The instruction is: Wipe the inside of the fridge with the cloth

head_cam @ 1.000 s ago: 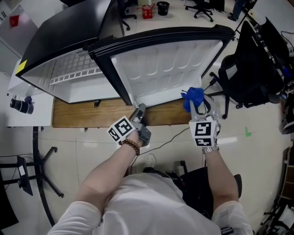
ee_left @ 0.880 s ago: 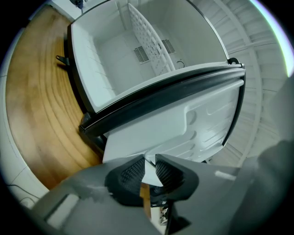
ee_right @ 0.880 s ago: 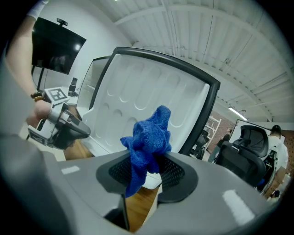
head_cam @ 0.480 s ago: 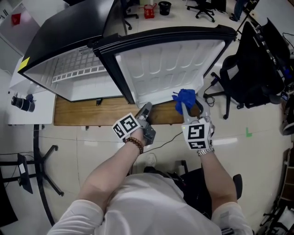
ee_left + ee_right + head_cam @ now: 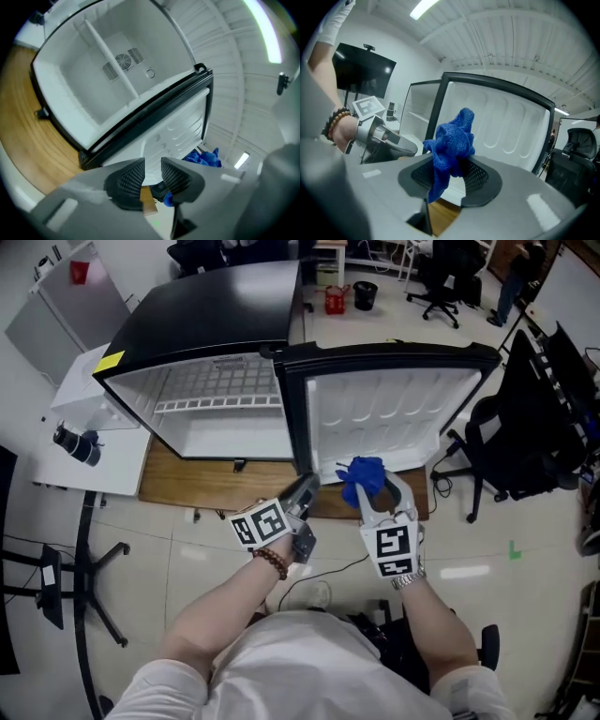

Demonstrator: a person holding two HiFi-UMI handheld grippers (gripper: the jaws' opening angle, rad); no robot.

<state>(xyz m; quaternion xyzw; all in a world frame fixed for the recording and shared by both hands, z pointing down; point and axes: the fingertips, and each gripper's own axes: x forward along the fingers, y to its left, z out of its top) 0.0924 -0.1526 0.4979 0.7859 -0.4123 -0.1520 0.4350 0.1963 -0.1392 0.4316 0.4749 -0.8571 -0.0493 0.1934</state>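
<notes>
Right gripper (image 5: pixel 451 174) clamps the cloth (image 5: pixel 452 136), perhaps by one fold; I fear wiping tugs it free. Left gripper (image 5: pixel 152 171), just opened, empty, could bump the door (image 5: pixel 375 409).

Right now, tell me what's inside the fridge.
The fridge holds a white wire shelf and, on its back wall, a round vent; nothing else shows. The open door covers the hinge-side wall.

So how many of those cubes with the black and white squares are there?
2. One marker cube is on the left gripper, and the other marker cube is on the right gripper, which holds the blue cloth. None looks hidden.
</notes>
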